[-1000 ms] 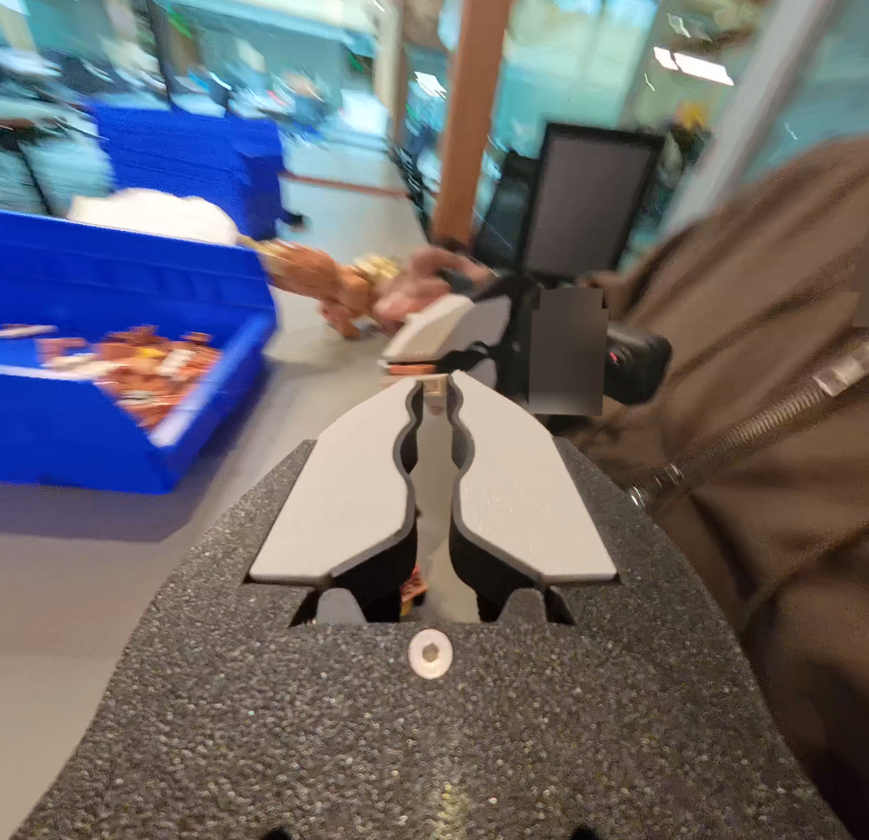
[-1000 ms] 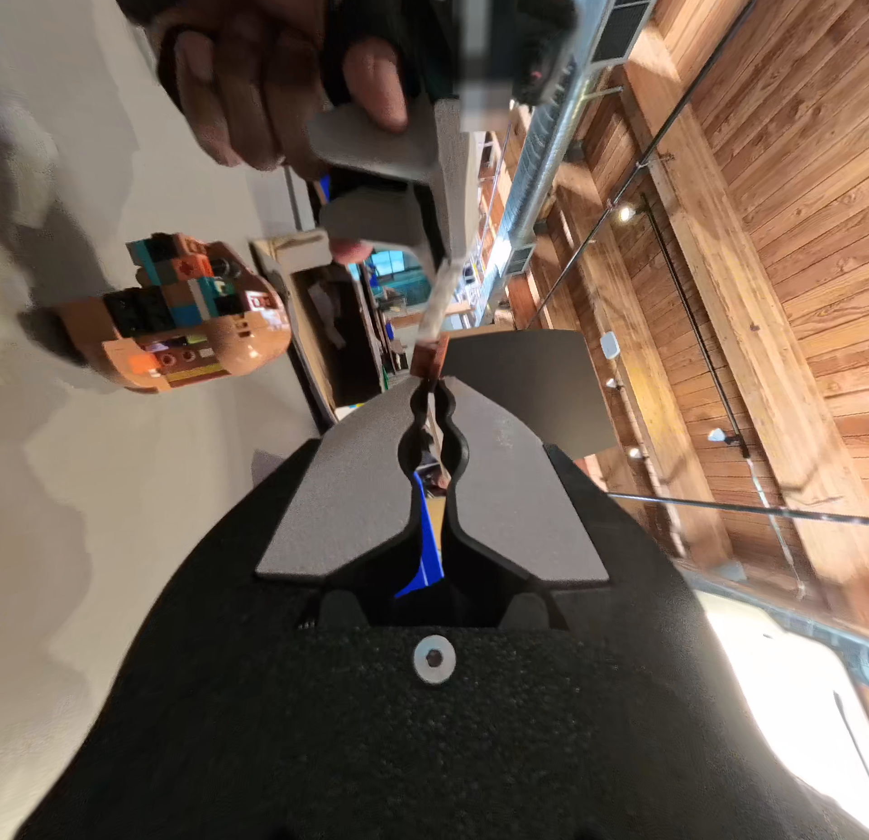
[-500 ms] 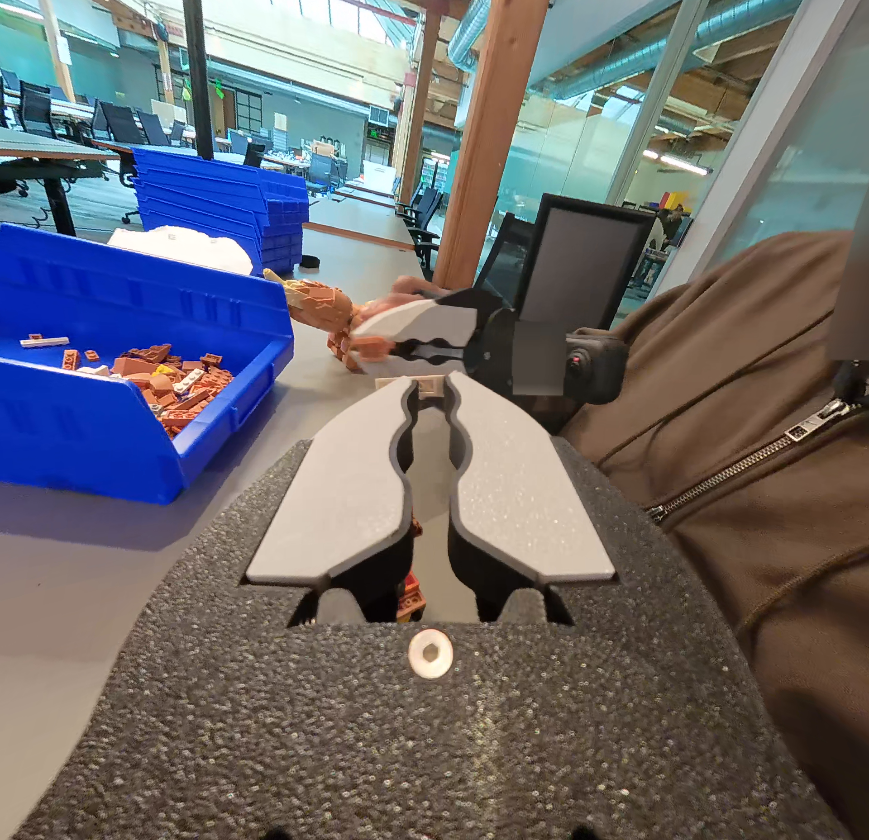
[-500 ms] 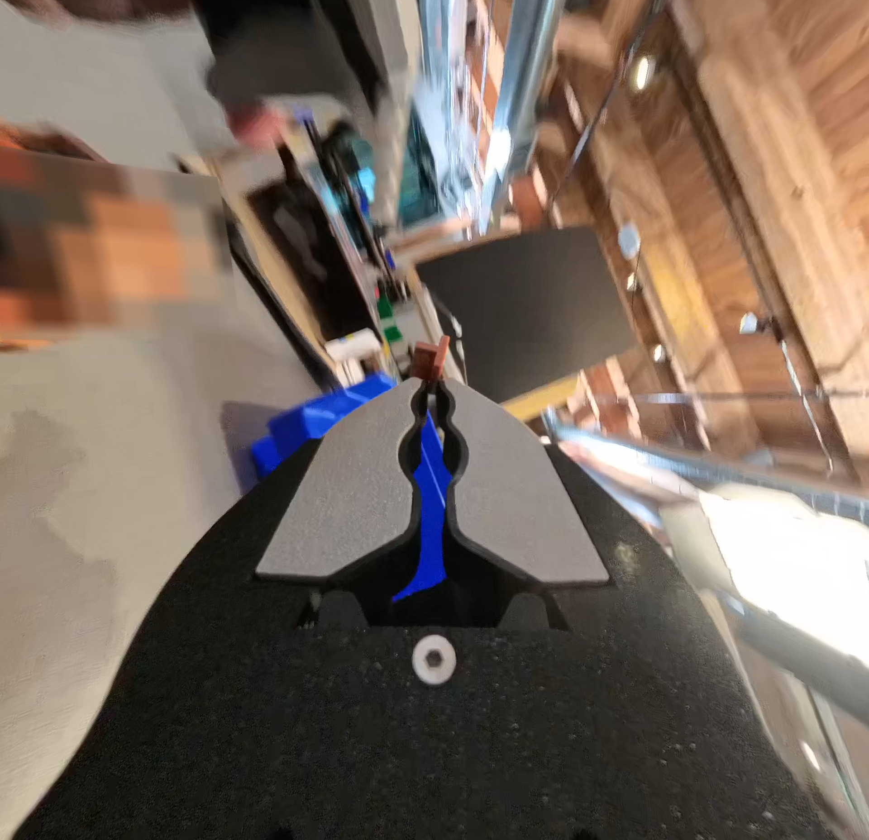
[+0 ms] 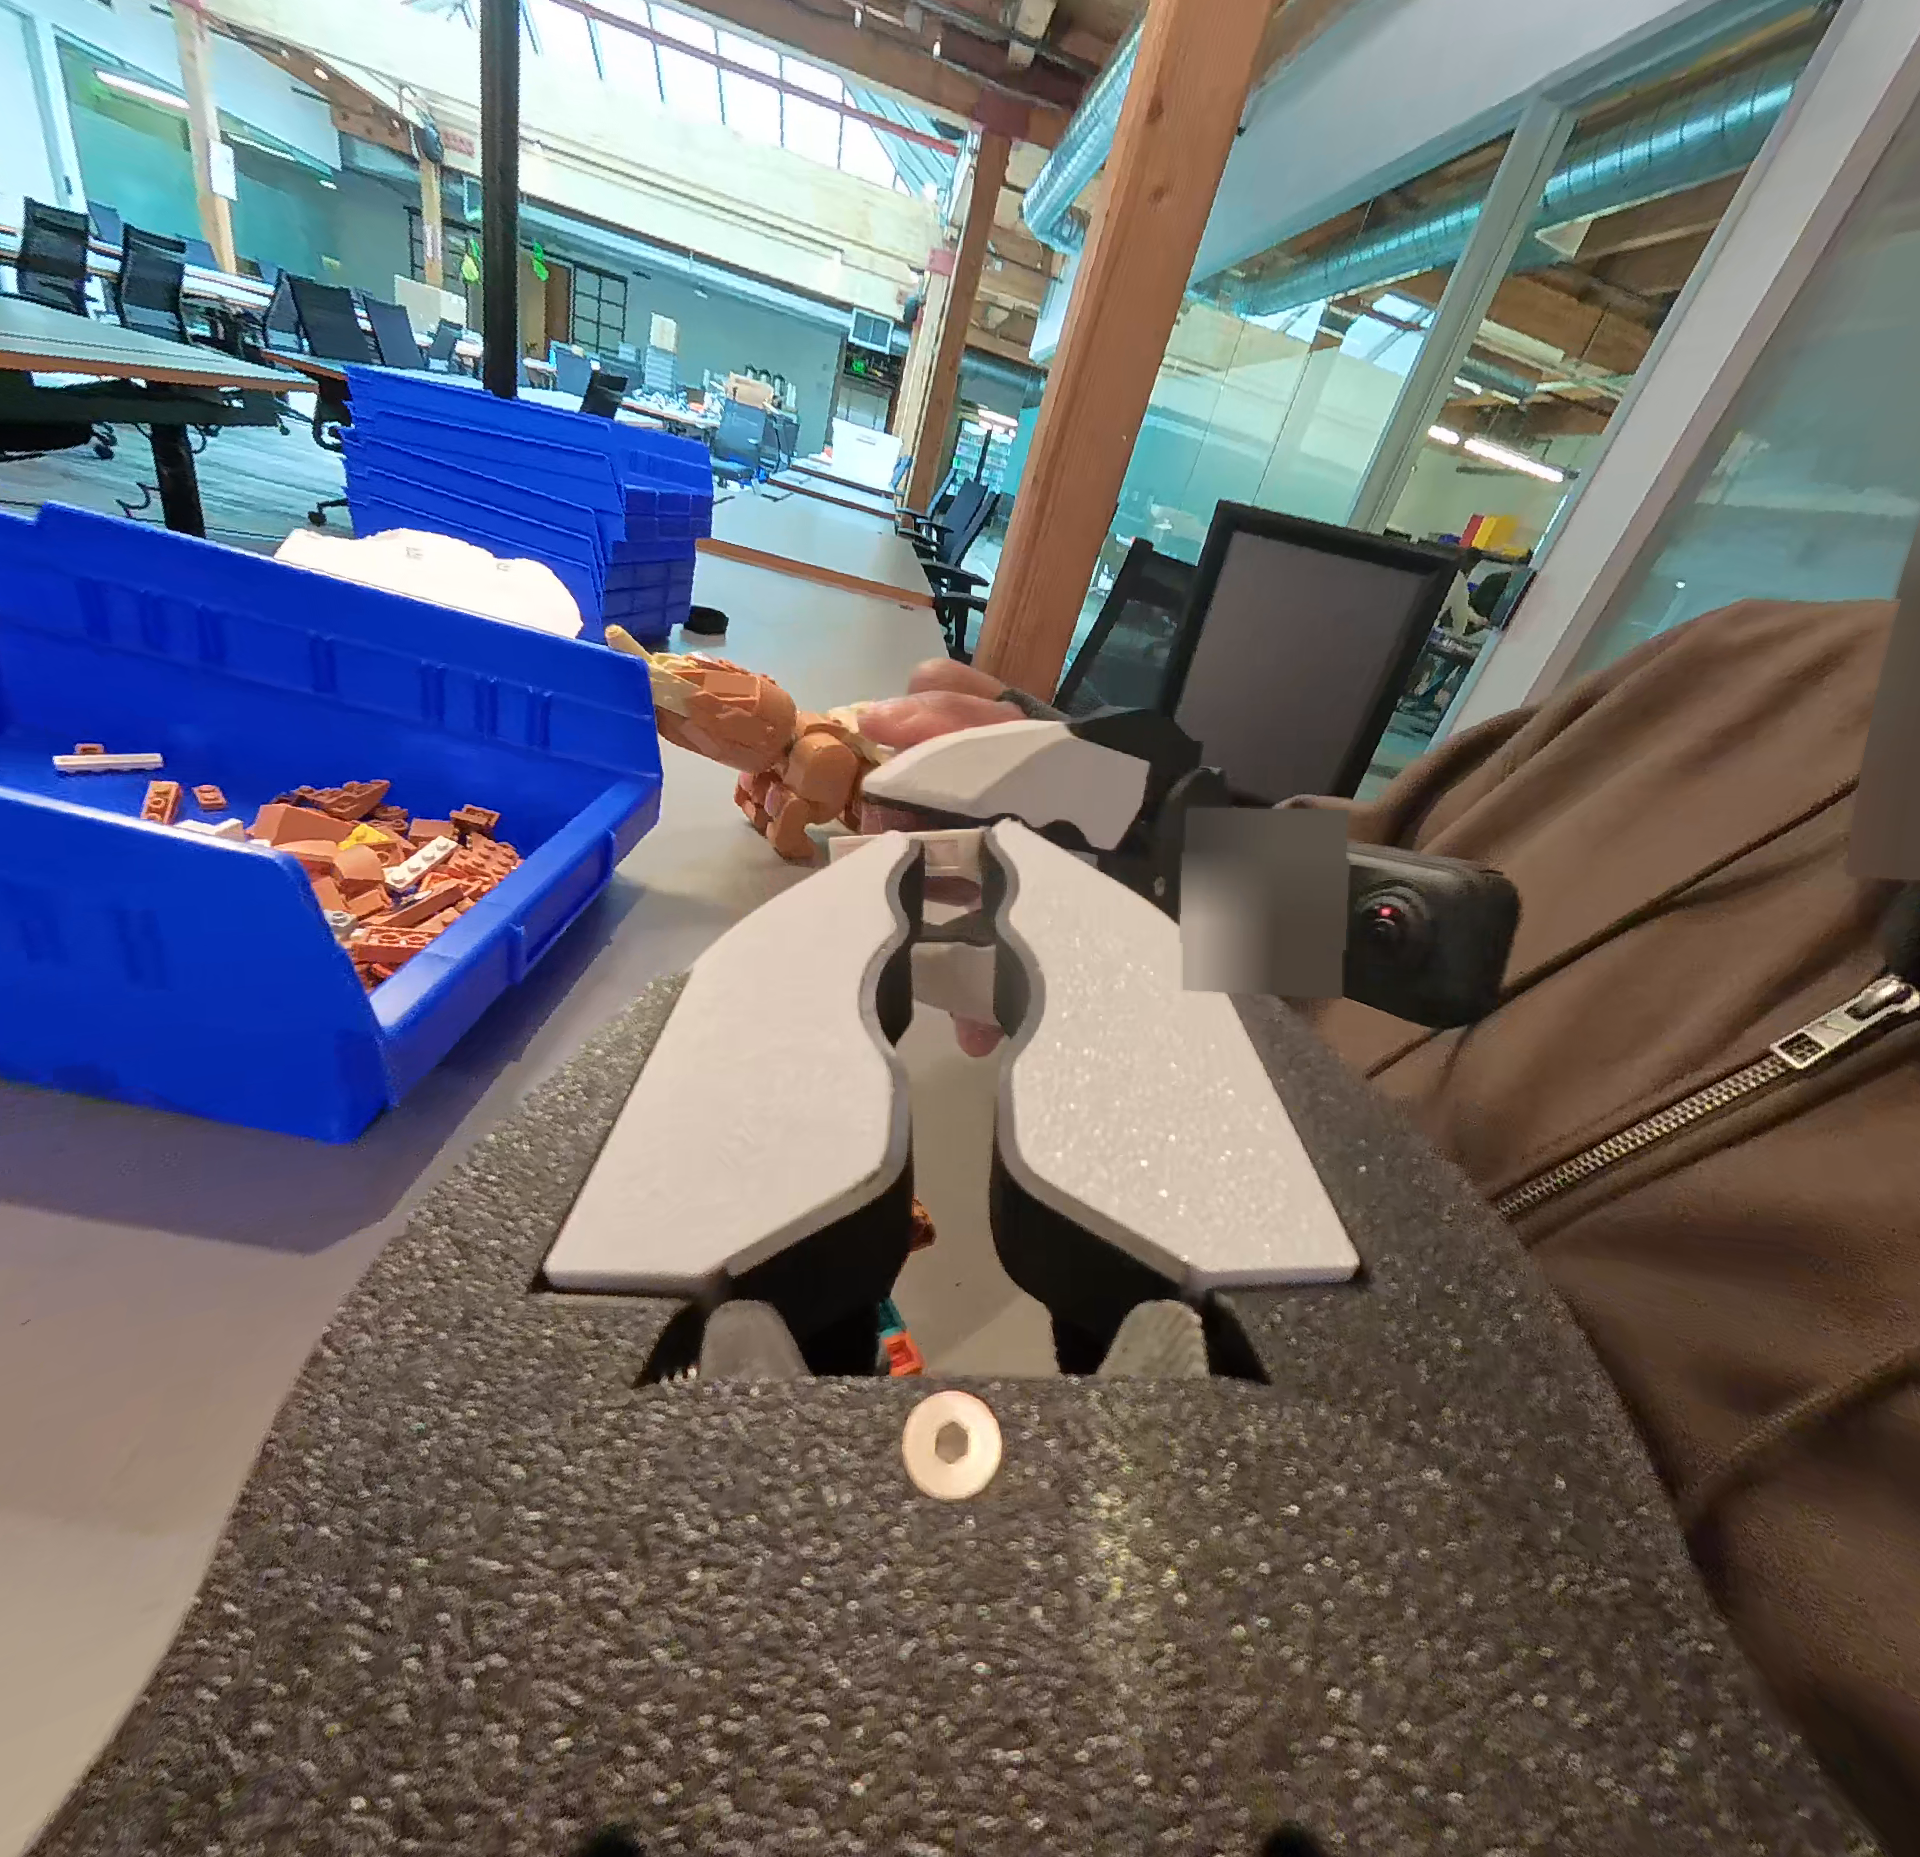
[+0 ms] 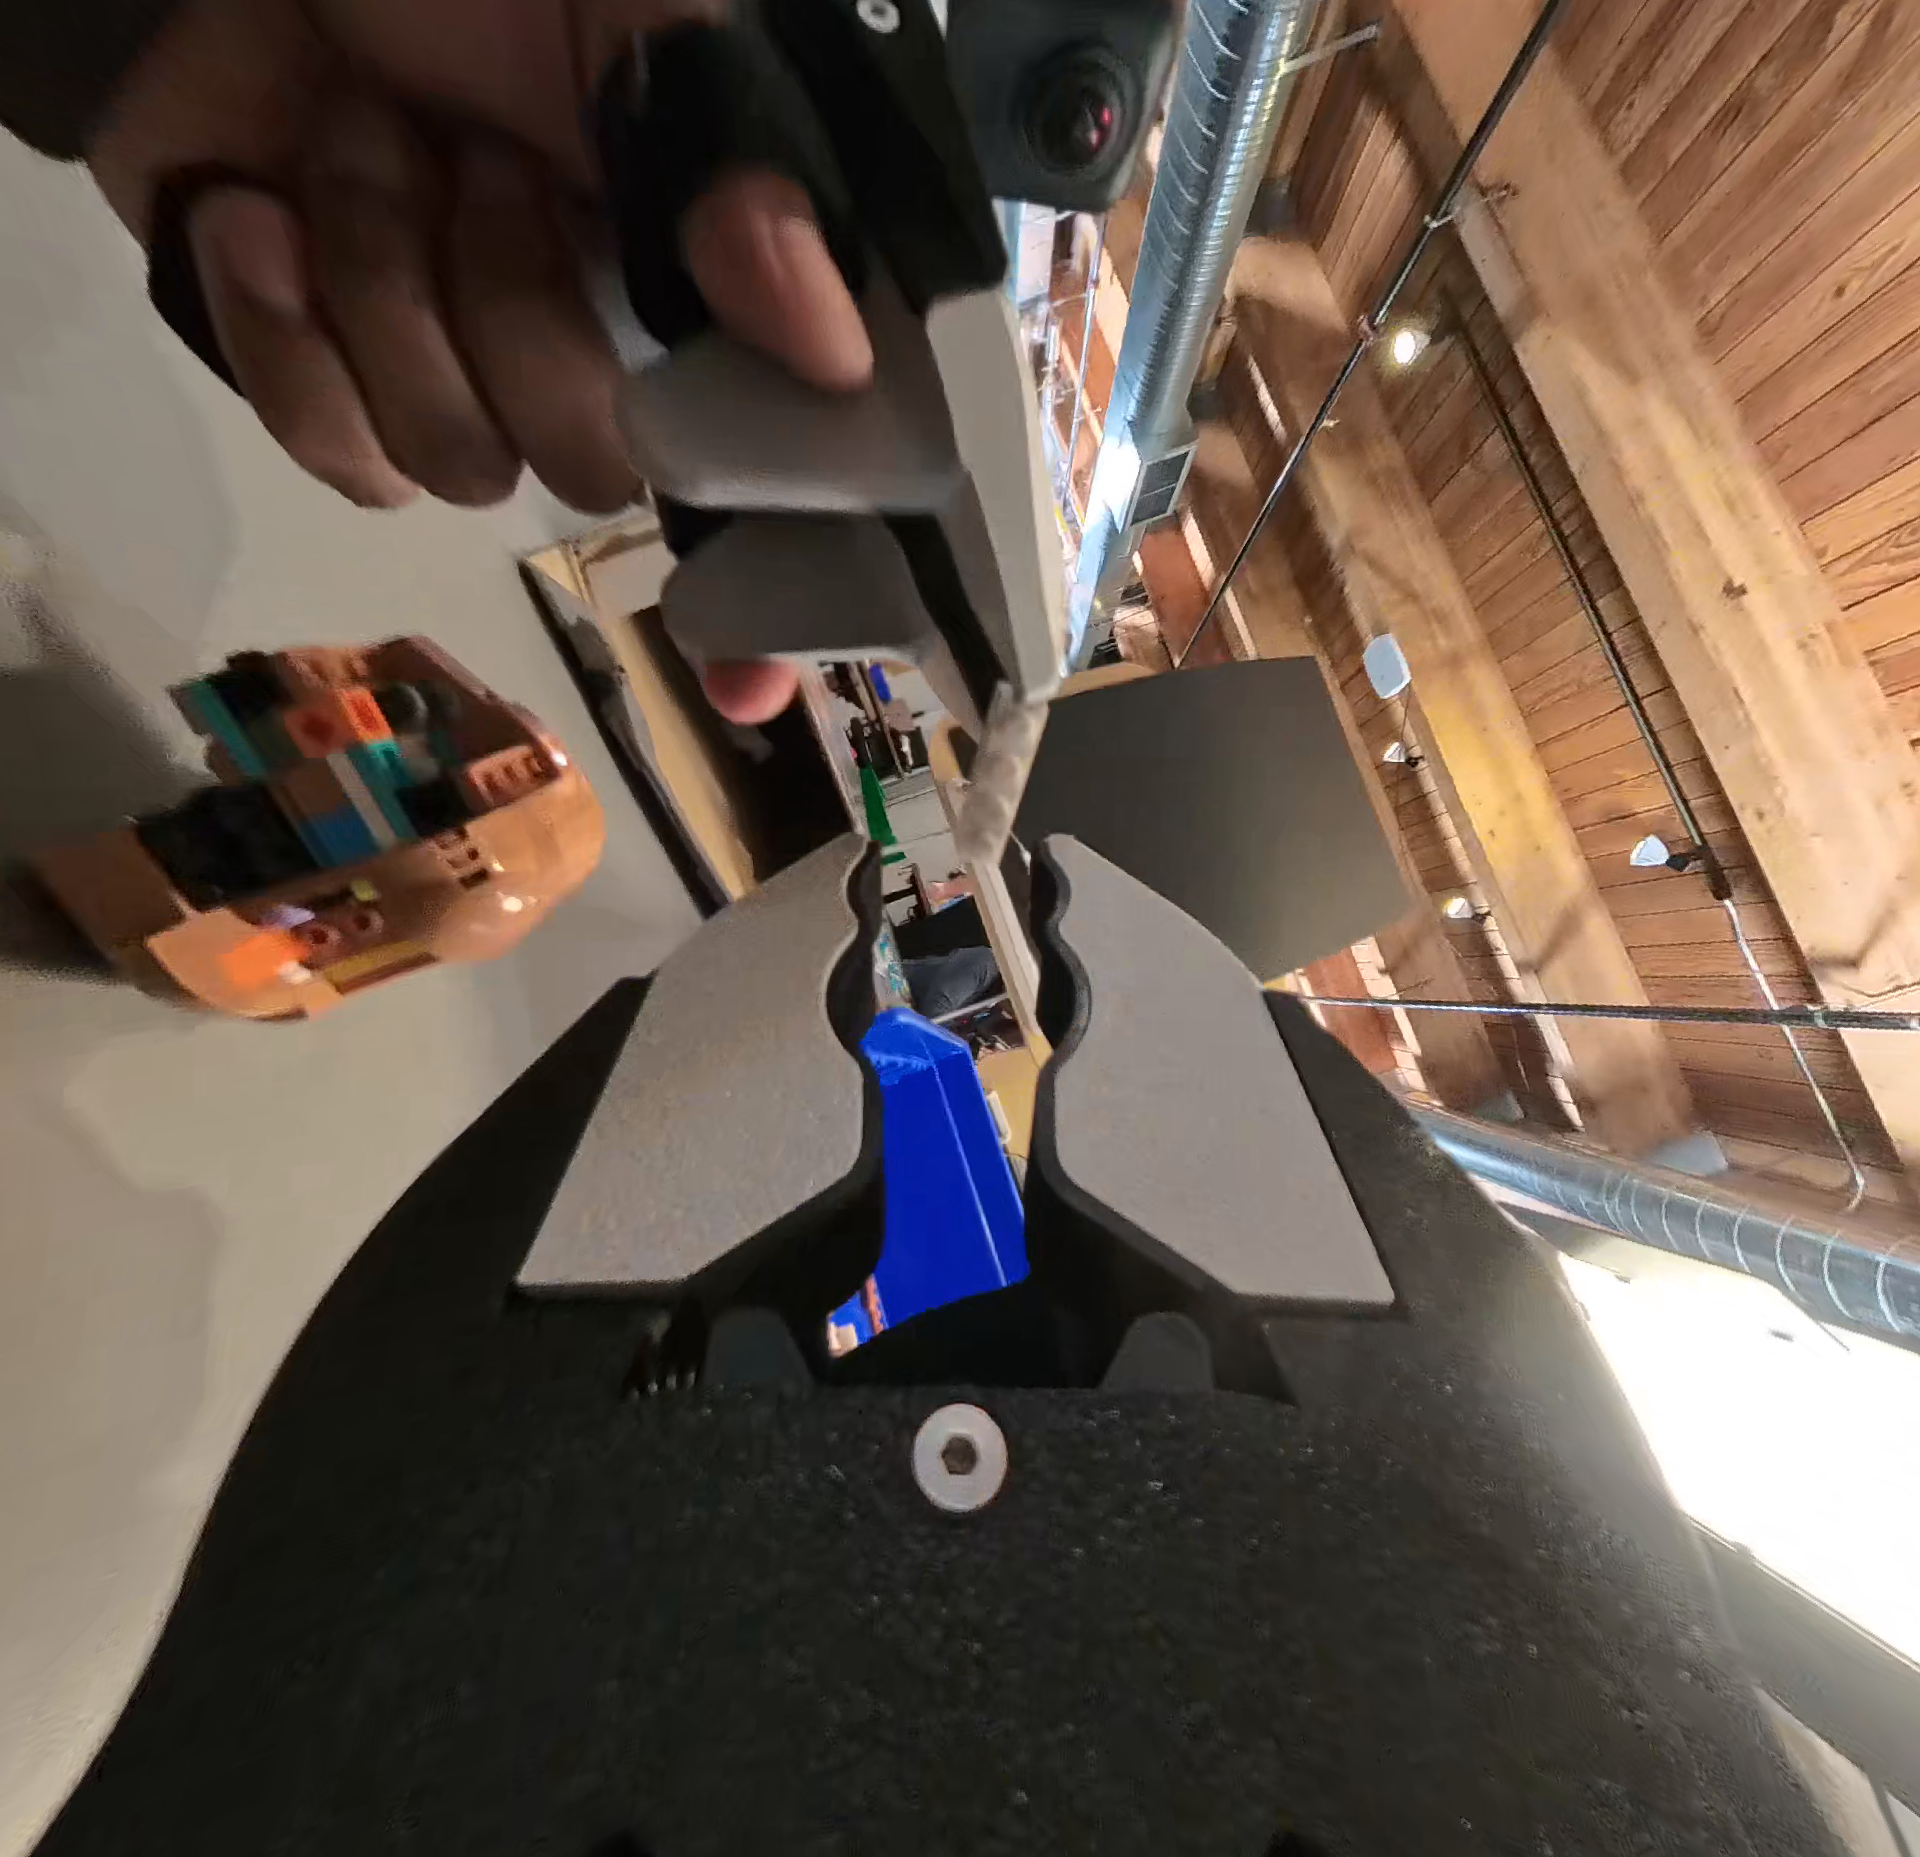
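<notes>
My left gripper [image 5: 951, 851] is shut on a thin pale studded plate [image 5: 948, 853] at its fingertips. In the right wrist view the left gripper [image 6: 1013, 685] comes down from the top with the plate [image 6: 992, 779] sticking out of it. My right gripper [image 6: 956, 857] is open; the plate's end sits at its fingertips with a gap on each side. In the left wrist view the right gripper [image 5: 883, 810] is just beyond my tips. A brown brick-built figure [image 5: 758, 737] lies on the grey table behind it. A brown brick shell with coloured bricks inside [image 6: 312, 831] lies to the left.
A blue bin [image 5: 499, 685] with loose brown bricks [image 5: 384, 862] stands on the left of the grey table [image 5: 156, 1288]. A stack of blue bins [image 5: 520, 477] is behind it. A dark monitor [image 5: 1299, 654], a wooden post [image 5: 1101, 353] and a person's brown jacket [image 5: 1662, 976] are on the right. The tips of both grippers are at nearly the same place.
My right gripper was shut on a small brown brick, swung away, came back to the plate and opened; the brown brick no longer shows at its tips. My left gripper kept hold of the plate.
</notes>
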Tool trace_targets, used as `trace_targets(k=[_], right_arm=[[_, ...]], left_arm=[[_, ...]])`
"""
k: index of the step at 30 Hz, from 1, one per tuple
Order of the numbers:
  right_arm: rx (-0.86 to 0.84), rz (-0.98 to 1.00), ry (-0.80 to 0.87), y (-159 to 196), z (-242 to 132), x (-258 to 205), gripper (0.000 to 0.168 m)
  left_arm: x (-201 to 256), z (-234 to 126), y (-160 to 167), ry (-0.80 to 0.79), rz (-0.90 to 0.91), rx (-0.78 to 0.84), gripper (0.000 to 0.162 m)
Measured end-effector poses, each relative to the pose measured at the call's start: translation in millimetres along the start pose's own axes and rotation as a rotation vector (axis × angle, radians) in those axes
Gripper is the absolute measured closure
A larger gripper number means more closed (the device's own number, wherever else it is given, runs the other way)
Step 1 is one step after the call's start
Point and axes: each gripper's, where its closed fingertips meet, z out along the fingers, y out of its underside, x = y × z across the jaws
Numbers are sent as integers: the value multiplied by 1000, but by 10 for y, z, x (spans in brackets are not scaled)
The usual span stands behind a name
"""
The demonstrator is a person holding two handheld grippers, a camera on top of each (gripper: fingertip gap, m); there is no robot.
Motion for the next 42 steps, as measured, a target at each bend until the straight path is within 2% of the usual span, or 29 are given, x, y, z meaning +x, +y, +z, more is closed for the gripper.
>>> trace_targets(k=[3, 7, 12, 15, 20, 26, 28, 36, 42], right_arm=[[-3, 11, -4, -55, 25, -38, 145], [-2, 42, 39, -43, -14, 39, 161], [56, 236, -52, -49, -56, 21, 162], [76, 468, -167, -35, -71, -20, 162], [84, 1061, -501, -5, -107, -167, 161], [166, 1660, -978, -115, -315, -227, 161], [205, 1784, -1047, -111, -351, -150, 161], [141, 1833, -1136, -144, -391, -261, 161], [130, 1853, -1162, -153, -400, -279, 161]], left_arm=[[30, 44, 48, 5, 12, -22, 152], [47, 71, 75, 9, 17, -35, 152], [75, 98, 90, -2, 78, -46, 149], [32, 100, 105, -59, 157, -65, 141], [-112, 104, 227, -189, 396, -161, 128], [-59, 140, 267, -228, 766, -195, 125], [6, 138, 242, -226, 866, -180, 127], [74, 194, 355, -236, 1160, -253, 128], [43, 218, 433, -234, 1214, -299, 129]])
